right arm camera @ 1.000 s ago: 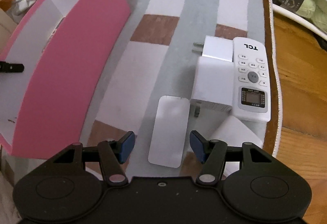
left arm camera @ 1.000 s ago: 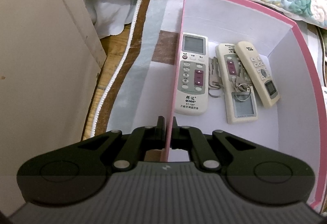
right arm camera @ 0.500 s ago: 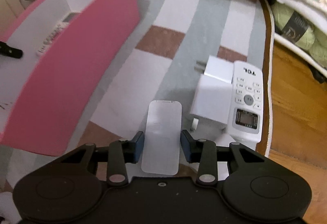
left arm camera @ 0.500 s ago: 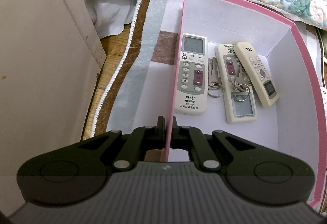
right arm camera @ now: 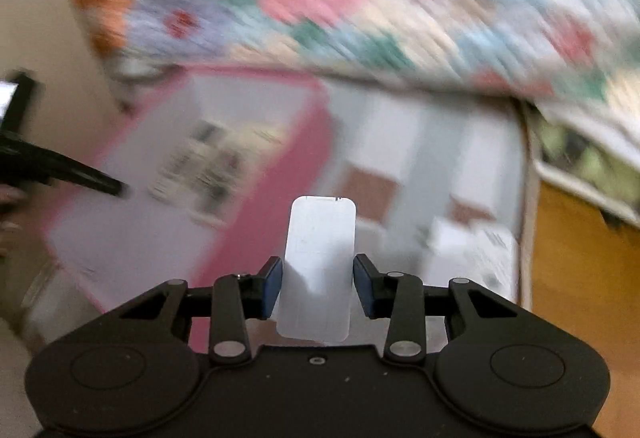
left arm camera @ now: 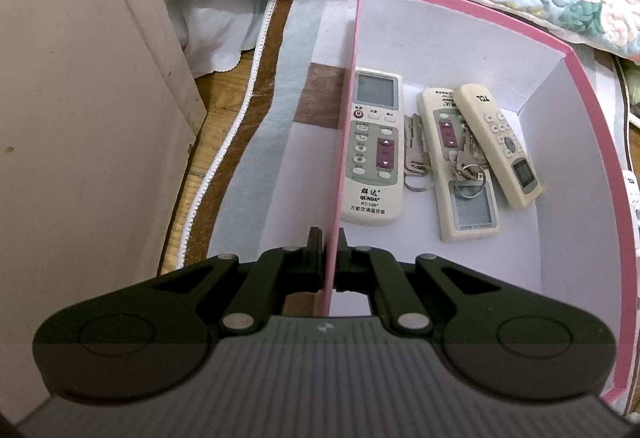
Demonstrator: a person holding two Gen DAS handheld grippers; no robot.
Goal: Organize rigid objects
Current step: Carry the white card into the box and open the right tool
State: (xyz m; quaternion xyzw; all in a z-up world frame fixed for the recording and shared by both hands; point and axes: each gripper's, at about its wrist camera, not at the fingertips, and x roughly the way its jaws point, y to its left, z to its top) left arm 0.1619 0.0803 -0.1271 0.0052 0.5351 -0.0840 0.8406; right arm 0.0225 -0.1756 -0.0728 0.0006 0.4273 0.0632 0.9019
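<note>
left hand-held gripper [left arm camera: 329,252] clamps pink box [left arm camera: 592,142] wall | right hand-held gripper [right arm camera: 318,284] grips white card [right arm camera: 320,258]

the left gripper [left arm camera: 329,243] pinches the near left wall of the pink box [left arm camera: 588,118]. inside, a qunda remote [left arm camera: 374,146] lies along the left wall; keys [left arm camera: 416,158], a second remote [left arm camera: 460,166] and a tcl remote [left arm camera: 500,146] lie right of it.

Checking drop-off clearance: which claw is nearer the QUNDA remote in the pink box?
Left. The left claw is clamped on the pink box wall, beside the QUNDA remote. The right claw holds a white flat piece outside the box.
</note>
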